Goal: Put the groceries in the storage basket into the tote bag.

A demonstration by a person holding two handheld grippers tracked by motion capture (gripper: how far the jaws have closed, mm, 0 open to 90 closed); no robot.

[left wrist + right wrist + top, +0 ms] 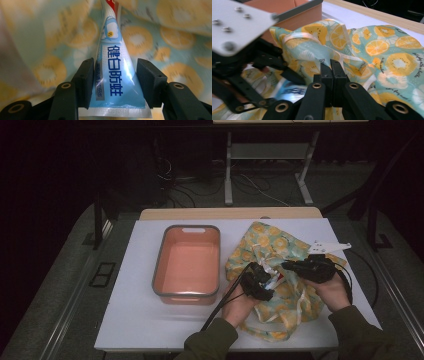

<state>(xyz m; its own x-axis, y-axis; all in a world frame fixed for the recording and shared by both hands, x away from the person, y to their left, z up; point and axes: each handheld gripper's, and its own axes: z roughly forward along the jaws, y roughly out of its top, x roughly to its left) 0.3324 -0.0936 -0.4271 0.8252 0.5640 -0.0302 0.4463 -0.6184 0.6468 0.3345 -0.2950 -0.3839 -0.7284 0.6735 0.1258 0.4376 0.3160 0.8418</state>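
A fruit-print cloth drawstring bag (270, 245) lies crumpled on the right half of the white table. My left gripper (115, 62) is shut across the flat end of a blue-and-white toothpaste tube (113, 75), whose far end runs in under the bag's folds. From above, the left gripper (267, 282) sits at the bag's middle, with a pale bit of the tube (274, 281) at its tips. My right gripper (331, 63) is shut on a fold of the bag (382, 50) beside a white ribbon. In the high view it (287, 265) faces the left one closely.
An empty orange basin (187, 227) with a grey rim stands left of the bag, close to the left hand. The white table top (140, 320) has bare room at the front left. Desk legs and cables stand on the floor beyond the table's far edge.
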